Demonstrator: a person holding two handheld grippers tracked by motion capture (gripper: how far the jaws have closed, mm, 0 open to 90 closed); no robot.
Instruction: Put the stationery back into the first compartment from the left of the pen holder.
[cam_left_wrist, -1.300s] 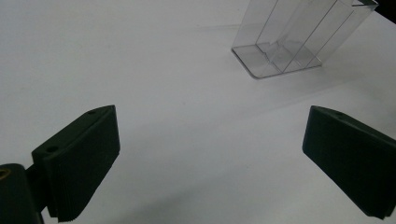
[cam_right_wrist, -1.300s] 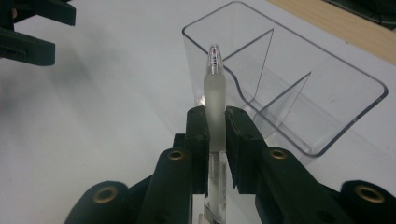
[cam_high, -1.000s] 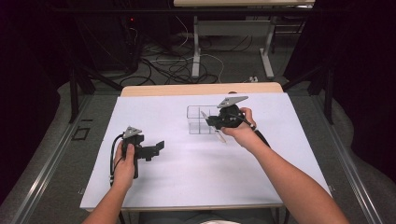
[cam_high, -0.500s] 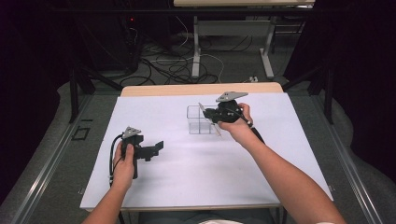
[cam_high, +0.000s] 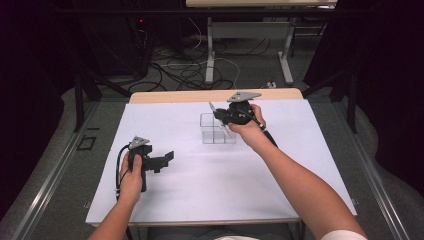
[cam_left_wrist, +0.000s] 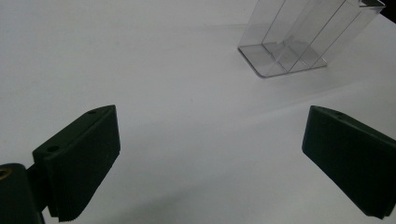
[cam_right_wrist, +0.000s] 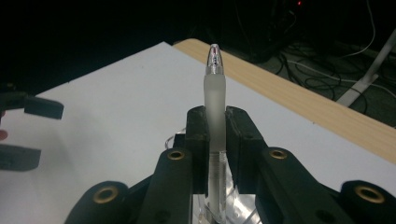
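High view: one clear organizer (cam_high: 217, 129) stands near the table's (cam_high: 200, 200) far edge. Right gripper (cam_high: 220, 115) clamps one pen (cam_right_wrist: 215, 93) above it. Left gripper (cam_high: 167, 157), jaws spread wide, holds nothing.

We're looking at a lab or test room, not a home. A white sheet (cam_high: 200, 190) covers a wooden table (cam_high: 200, 95) under bright light, with darkness all around. Behind it we see loose cables (cam_high: 190, 70) tangled over grey carpet (cam_high: 60, 165), metal desk legs (cam_high: 210, 55), and a red indicator light (cam_high: 142, 21) glowing on dark equipment.

Left gripper (cam_high: 167, 157) jaws wide; right gripper (cam_high: 218, 114) clamped
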